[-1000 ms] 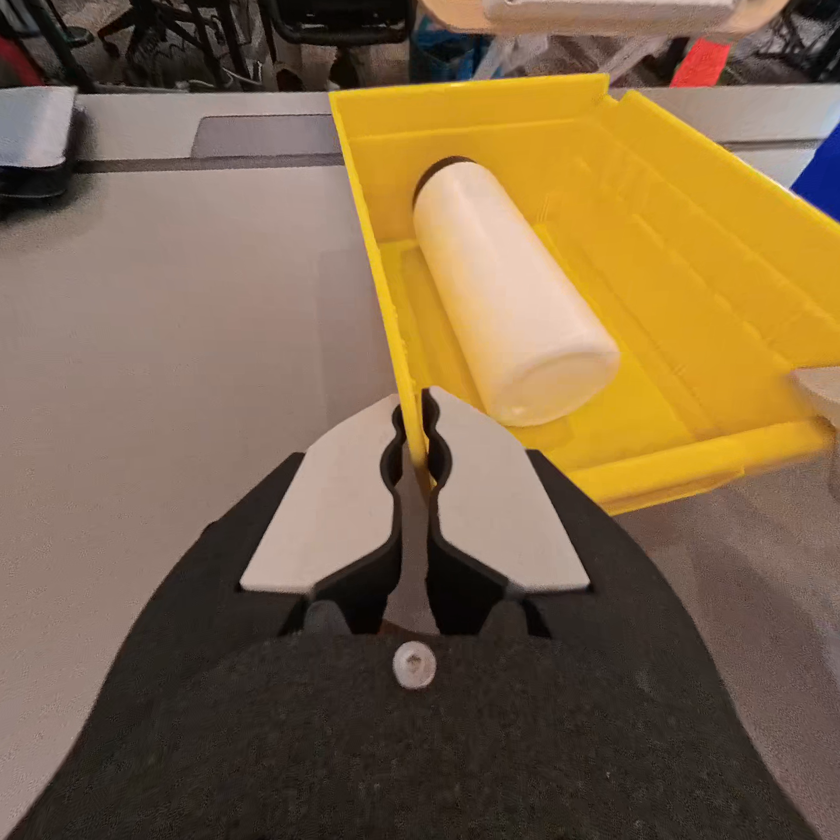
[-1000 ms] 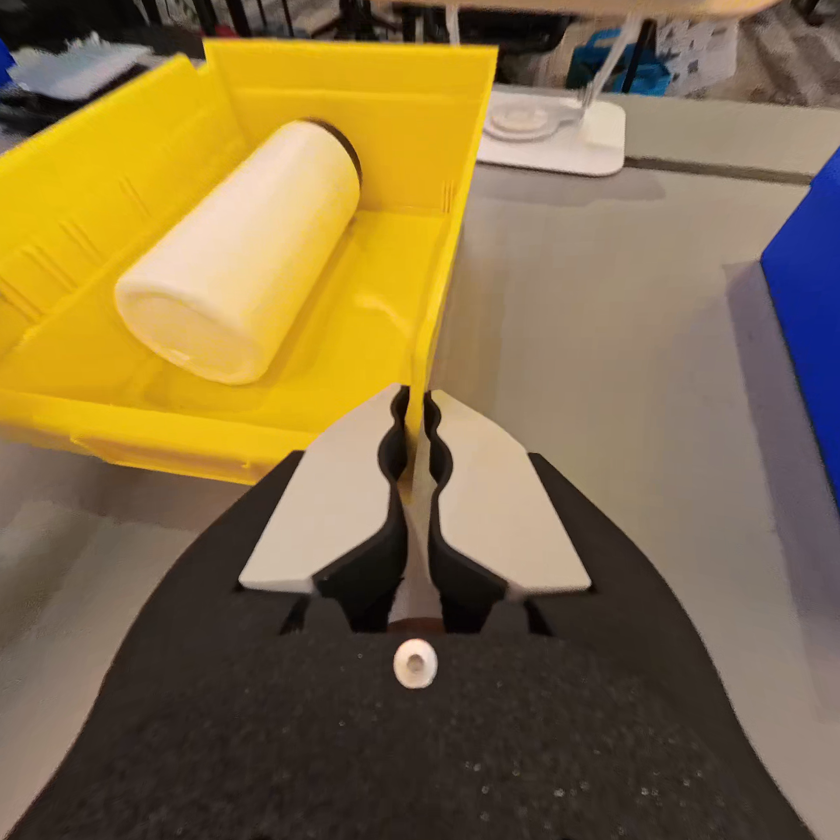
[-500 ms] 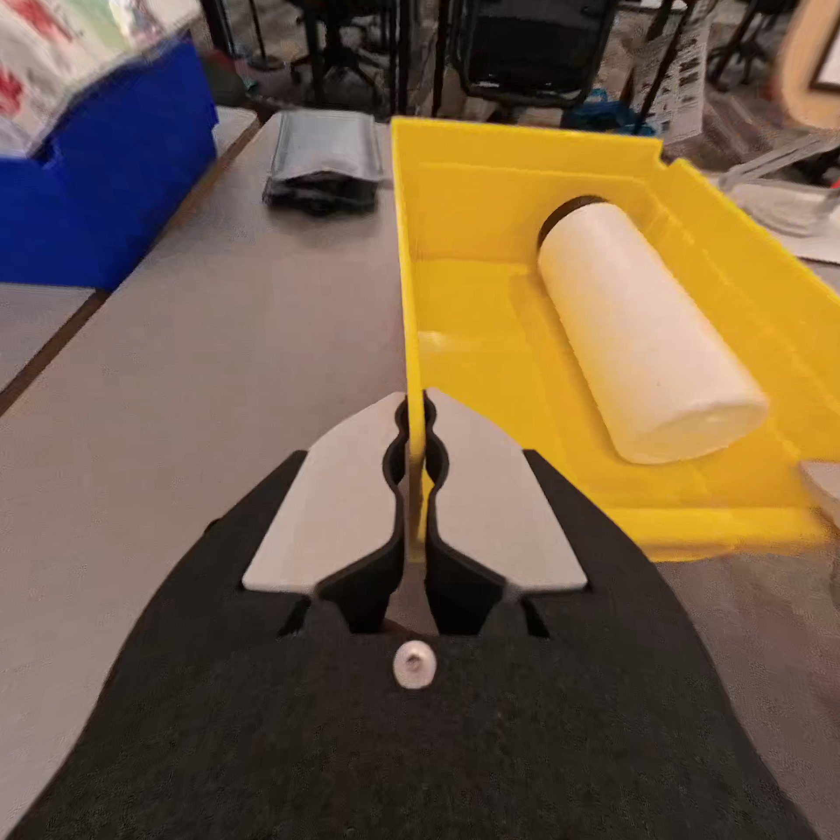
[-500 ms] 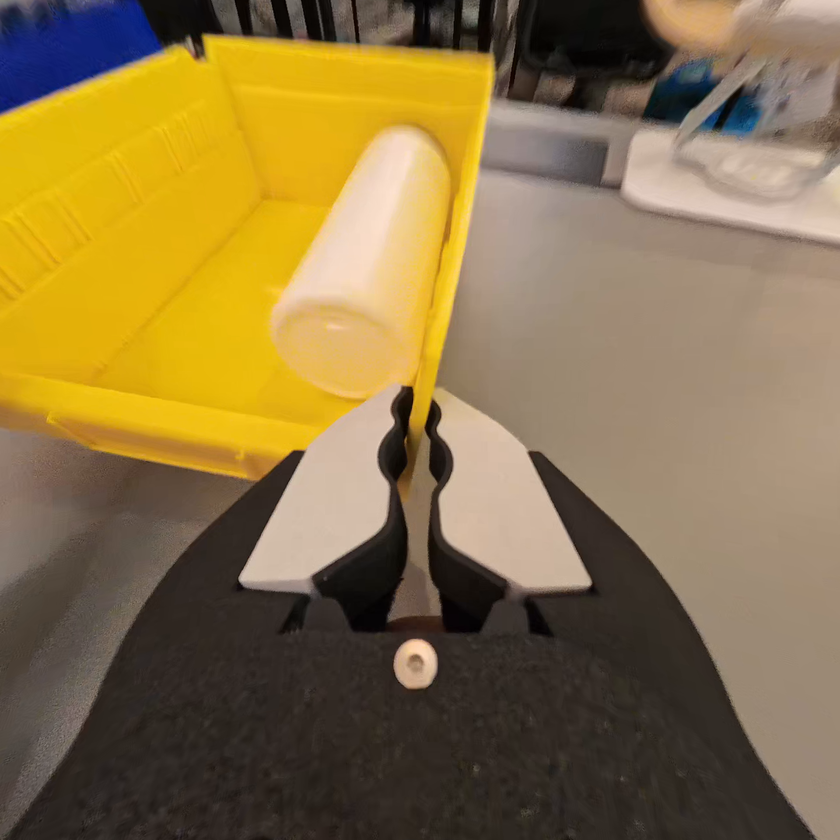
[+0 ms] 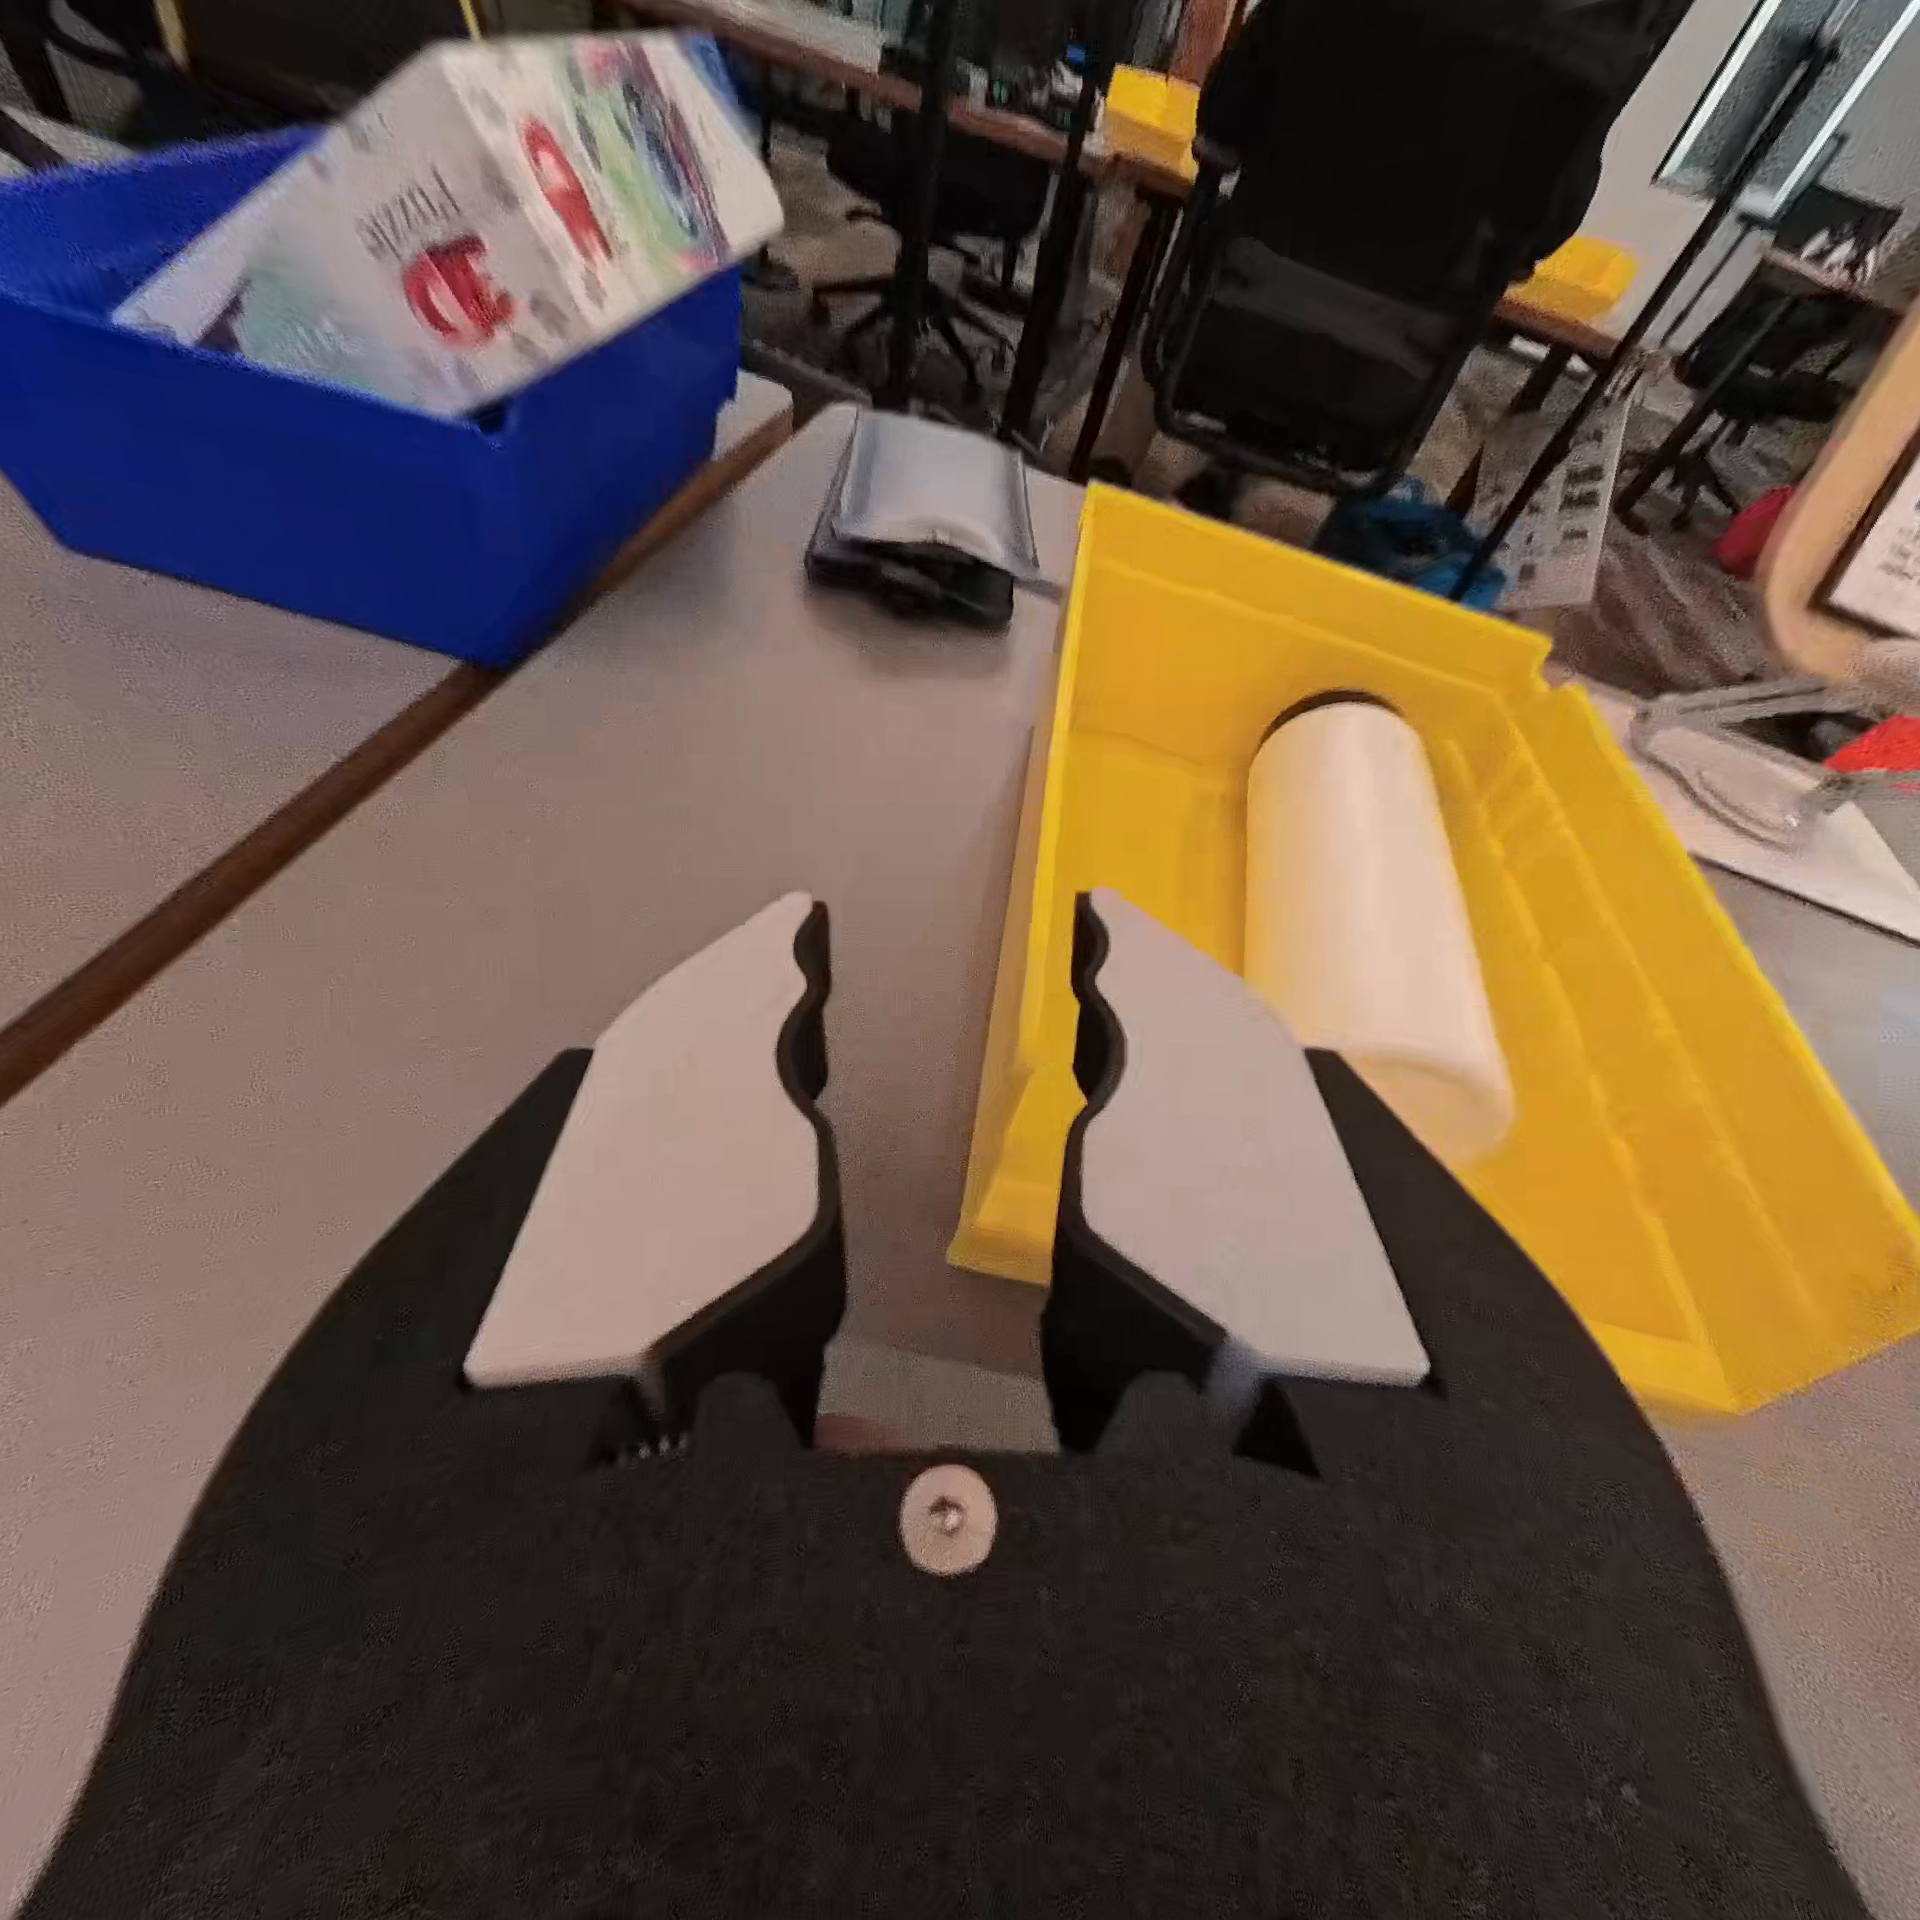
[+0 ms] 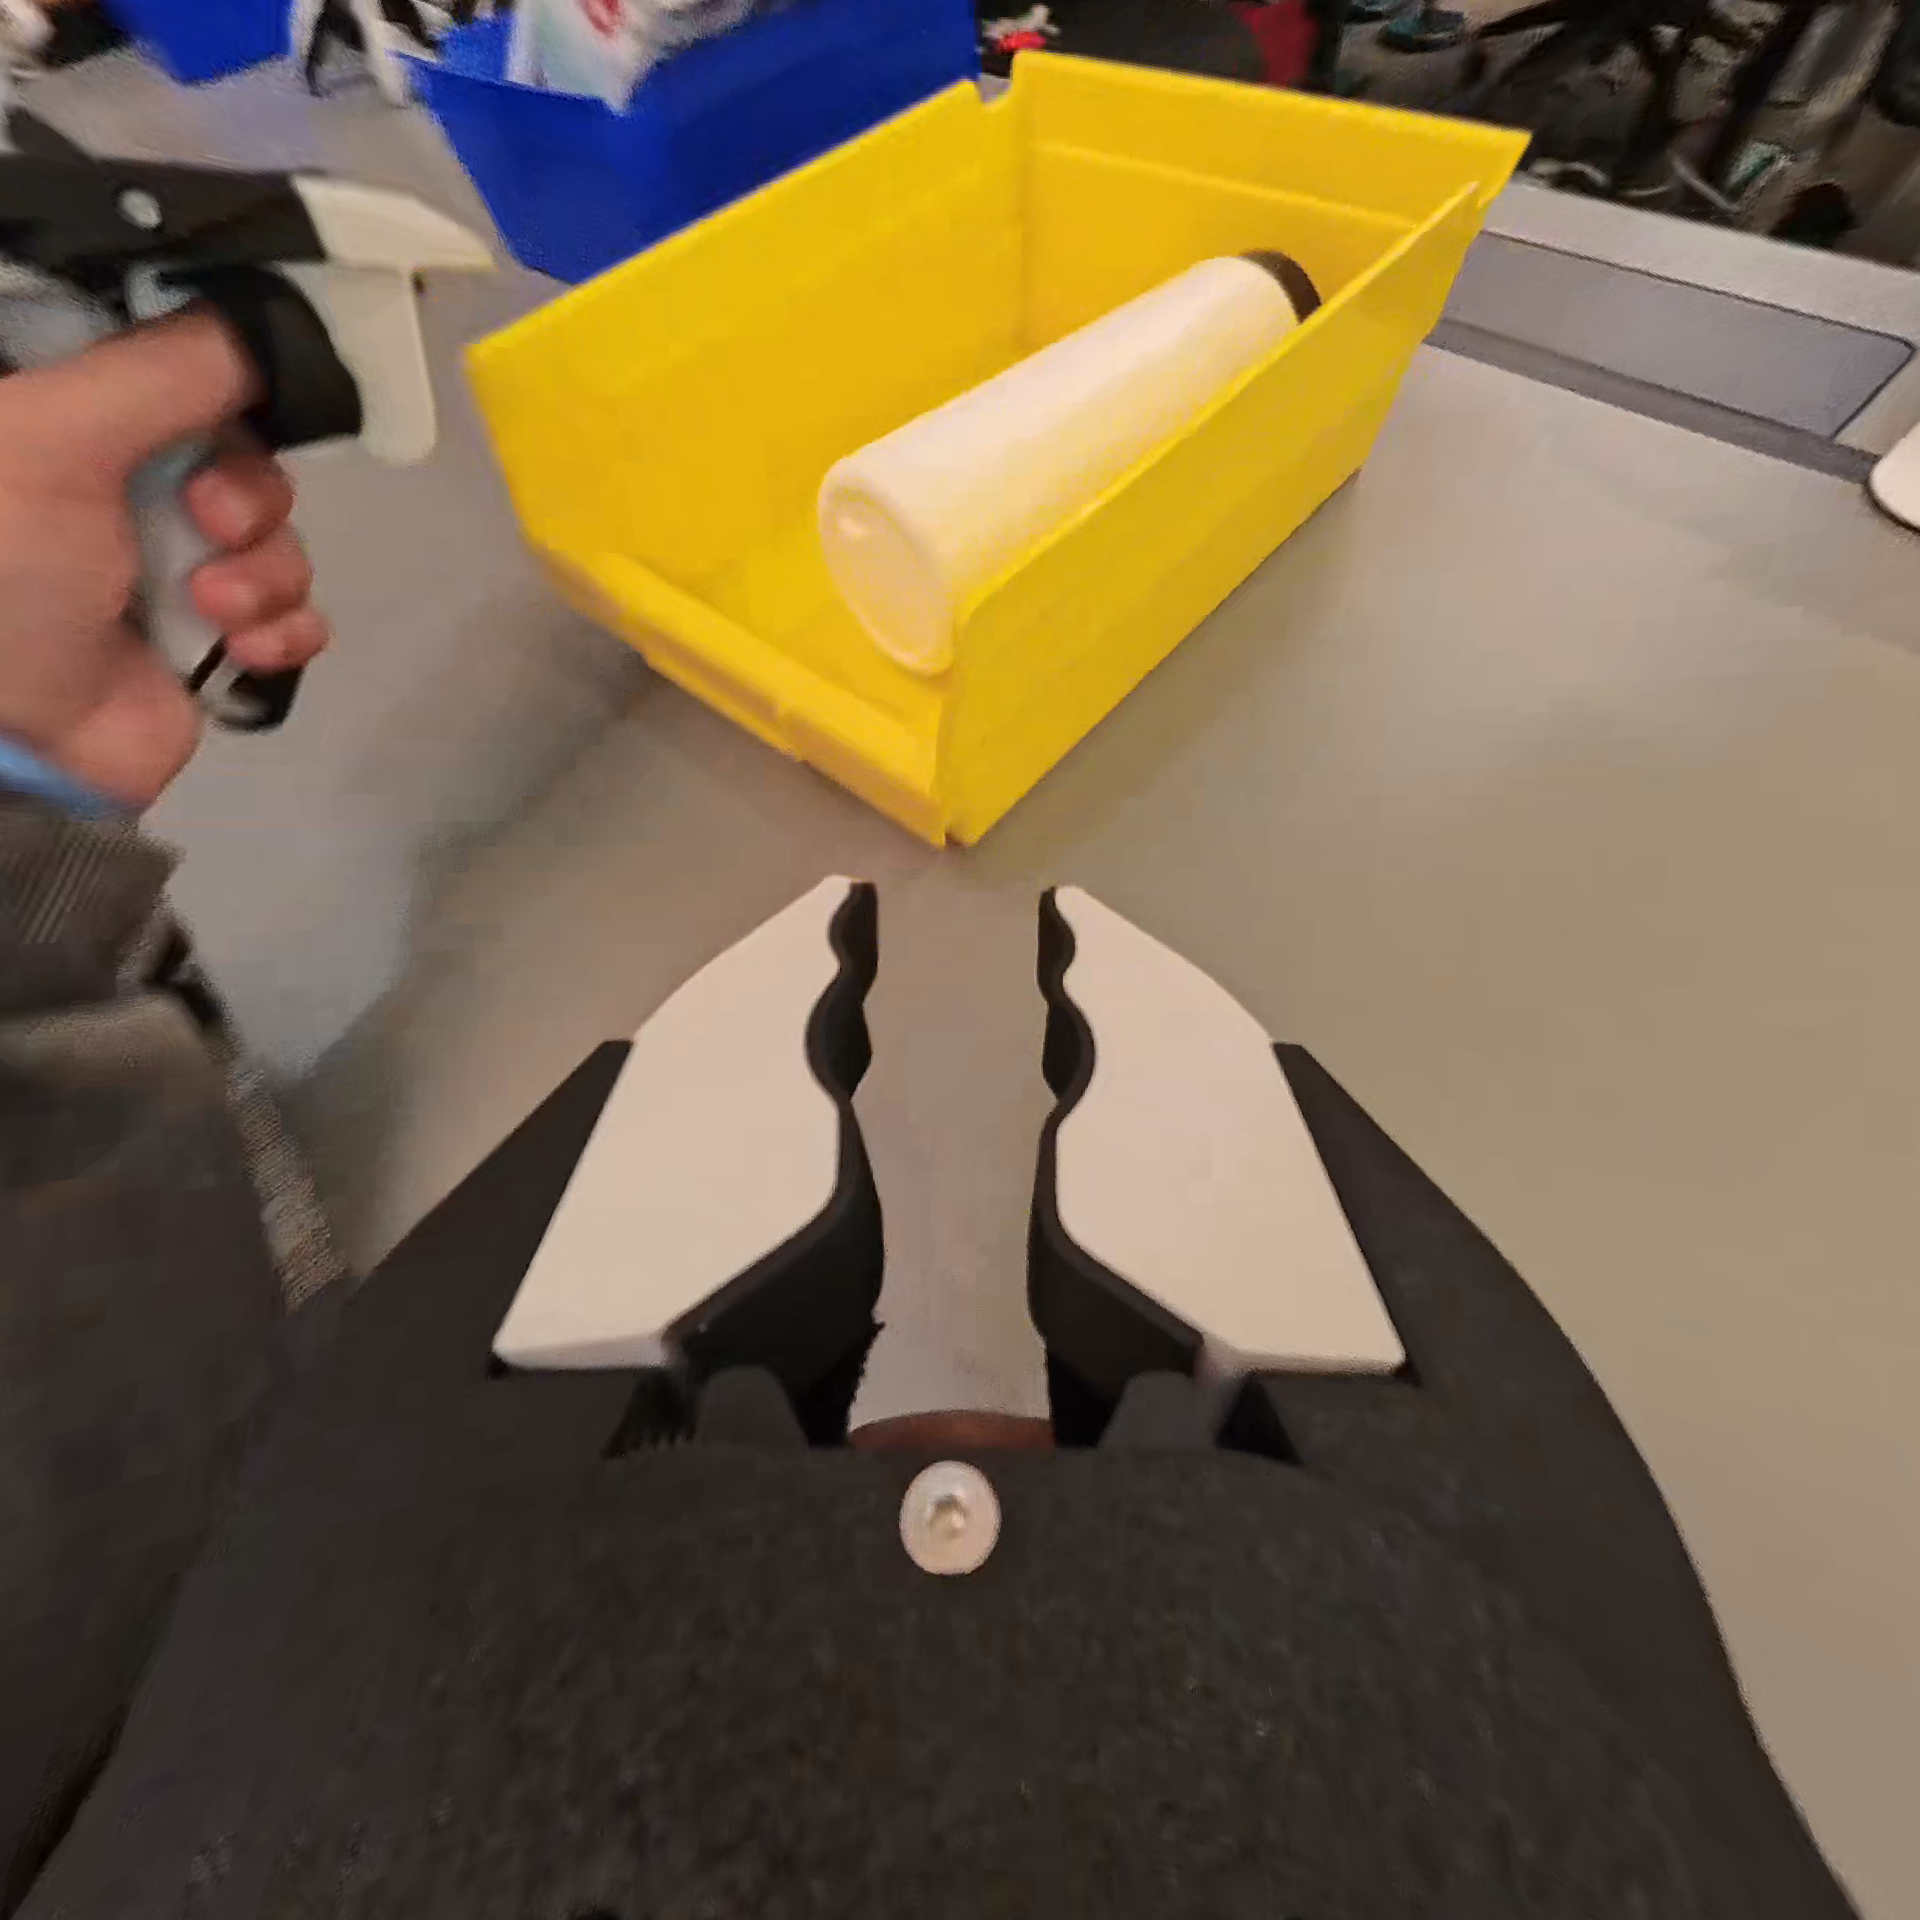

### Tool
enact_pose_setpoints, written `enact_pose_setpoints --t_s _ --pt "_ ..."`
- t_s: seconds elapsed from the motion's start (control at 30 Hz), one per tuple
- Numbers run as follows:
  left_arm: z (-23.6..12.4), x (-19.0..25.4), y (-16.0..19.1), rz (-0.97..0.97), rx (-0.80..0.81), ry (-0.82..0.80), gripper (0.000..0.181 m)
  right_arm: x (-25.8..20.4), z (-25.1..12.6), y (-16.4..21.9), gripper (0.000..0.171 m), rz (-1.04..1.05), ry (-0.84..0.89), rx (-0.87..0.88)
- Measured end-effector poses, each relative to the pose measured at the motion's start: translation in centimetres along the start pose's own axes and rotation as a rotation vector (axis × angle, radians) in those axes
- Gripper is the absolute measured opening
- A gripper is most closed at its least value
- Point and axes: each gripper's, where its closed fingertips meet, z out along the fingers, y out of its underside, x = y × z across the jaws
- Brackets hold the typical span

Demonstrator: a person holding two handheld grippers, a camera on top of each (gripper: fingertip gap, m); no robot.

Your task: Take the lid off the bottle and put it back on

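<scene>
Both empty: left gripper (image 5: pixel 948 914) spread, right gripper (image 6: pixel 956 902) spread too. Bottle (image 6: pixel 1049 457) lying in the bin (image 6: pixel 727 312), ahead of the right fingers, dark lid (image 6: pixel 1288 278) at far end. Best to straddle mid-body squarely, then lift.

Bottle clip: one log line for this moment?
bottle: lying in yellow bin, lid on | left gripper: open, empty | right gripper: open, empty

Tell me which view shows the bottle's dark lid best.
Right wrist view: the dark lid shows beyond the white bottle, against the yellow bin's back wall. Left wrist view shows only a thin dark arc.
</scene>
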Motion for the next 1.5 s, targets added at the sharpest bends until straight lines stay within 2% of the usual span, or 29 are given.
enact_pose_setpoints --t_s 0.1,0.17,0.37,0.47,0.53,0.6,0.7,0.8,1.0,1.33,1.5 --pt "-2.6 2.2 -2.3 -0.006 0.127 0.038 0.045 3.8 -6.7 1.7 0.036 0.031 -0.024 -0.015" --pt "-3.8 5.7 -2.3 -0.022 0.156 0.158 0.047 8.4 -11.1 2.8 0.036 0.059 0.062 -0.008" --pt "-6.6 16.8 5.0 0.029 -0.036 0.403 0.053 22.0 -25.0 6.4 0.038 0.086 0.398 0.121" --pt "-8.2 22.0 8.8 0.087 -0.091 0.505 0.052 26.9 -30.3 10.4 0.037 0.275 0.523 0.217" --pt "-8.6 24.5 10.7 0.203 -0.134 0.538 0.052 28.4 -32.3 12.1 0.036 0.442 0.507 0.333" --pt "-8.5 25.7 11.5 0.349 -0.11 0.53 0.052 29.7 -33.2 12.5 0.039 0.532 0.492 0.401" --pt "-8.1 25.6 11.8 0.53 -0.057 0.463 0.052 31.3 -33.1 13.1 0.038 0.449 0.543 0.356" --pt "-8.2 25.4 11.8 0.579 -0.035 0.44 0.052 31.5 -32.8 12.9 0.038 0.376 0.572 0.33" --pt "-7.7 25.1 12.4 0.498 -0.105 0.469 0.053 30.5 -31.8 12.6 0.038 0.325 0.55 0.309" --pt "-7.0 24.6 13.1 0.417 -0.173 0.491 0.055 30.4 -31.1 13.3 0.037 0.385 0.509 0.292" --pt "-8.1 26.9 13.7 0.255 -0.247 0.674 0.069 30.2 -31.0 13.4 0.037 0.395 0.498 0.293"
